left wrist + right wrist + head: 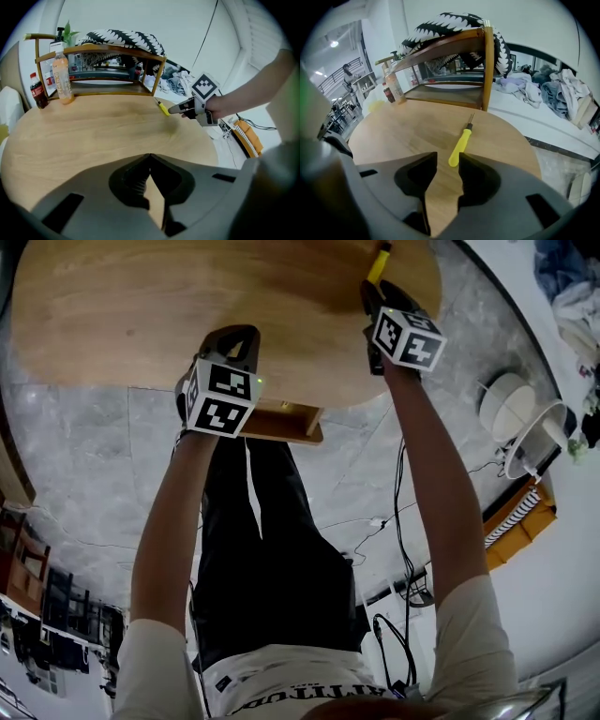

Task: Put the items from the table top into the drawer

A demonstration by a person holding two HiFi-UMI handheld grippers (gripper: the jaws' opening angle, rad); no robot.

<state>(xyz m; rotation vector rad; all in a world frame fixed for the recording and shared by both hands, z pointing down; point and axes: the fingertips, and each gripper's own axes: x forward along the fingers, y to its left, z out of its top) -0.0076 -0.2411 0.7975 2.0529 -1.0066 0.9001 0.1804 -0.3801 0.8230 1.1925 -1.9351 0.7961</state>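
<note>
Right gripper view: jaws apart, yellow screwdriver (461, 144) handle between.

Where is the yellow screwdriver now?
In the right gripper view, the screwdriver lies on the table just ahead of the right gripper, near the shelf post.

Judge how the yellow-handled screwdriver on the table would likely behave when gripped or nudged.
The screwdriver probably stays rigid: it has a straight handle and a thin metal shaft. Its rounded handle lies on the smooth wooden table, so a sideways nudge might roll it. It looks slim, so it is likely light.
</note>
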